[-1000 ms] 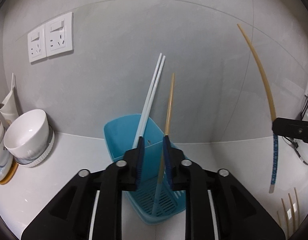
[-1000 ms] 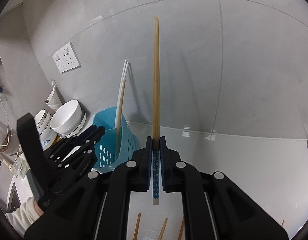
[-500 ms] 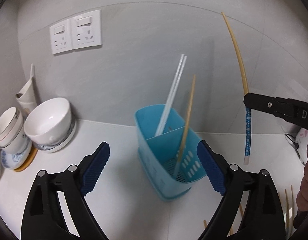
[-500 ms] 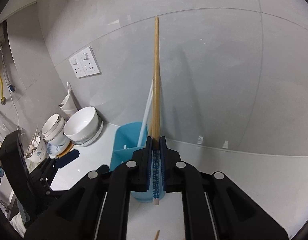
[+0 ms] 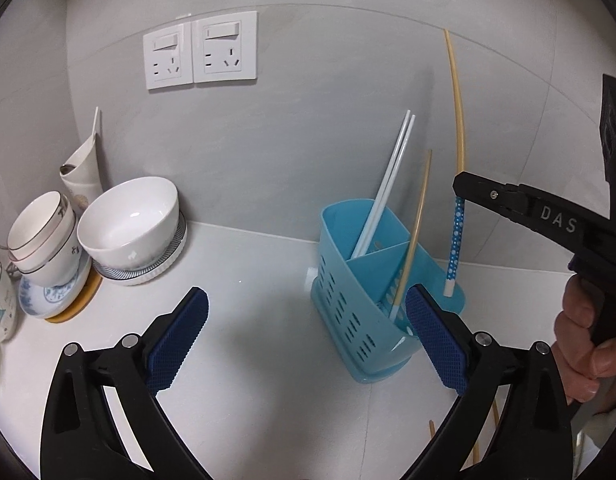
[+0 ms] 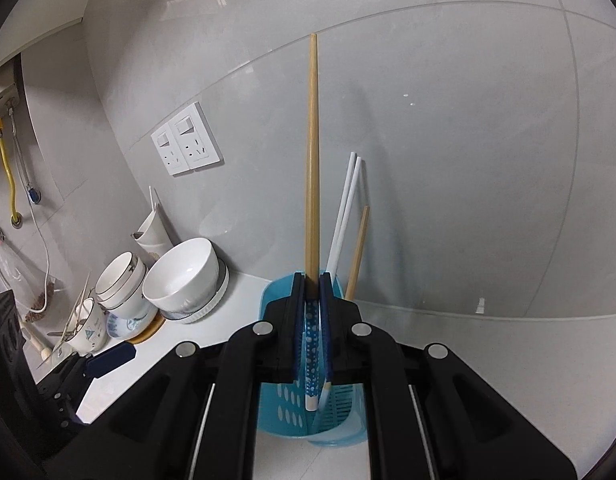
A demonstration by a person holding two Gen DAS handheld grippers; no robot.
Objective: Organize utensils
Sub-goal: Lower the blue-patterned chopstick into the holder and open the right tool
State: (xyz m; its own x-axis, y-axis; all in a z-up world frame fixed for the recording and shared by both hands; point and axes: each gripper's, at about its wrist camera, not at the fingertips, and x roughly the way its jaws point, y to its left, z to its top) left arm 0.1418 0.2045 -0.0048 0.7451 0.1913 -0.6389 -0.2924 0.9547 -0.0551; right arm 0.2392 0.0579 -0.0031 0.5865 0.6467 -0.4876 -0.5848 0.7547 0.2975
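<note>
Blue utensil caddy [image 5: 360, 312]: stands on the white surface [image 5: 247, 280], right of the stacked bowls [image 5: 131, 228]. It holds 2 white chopsticks [image 5: 388, 184] in its rear compartment and 1 wooden chopstick [image 5: 416, 232] in front.

Left hand-held gripper [image 5: 308, 340]: jaws opening, nothing between them; 1 second ago they pinched that wooden chopstick, now left in the caddy.

Right hand-held gripper [image 6: 312, 320]: pressed together on a dotted-handle chopstick [image 6: 312, 184], now above the caddy, earlier off to its right.
</note>
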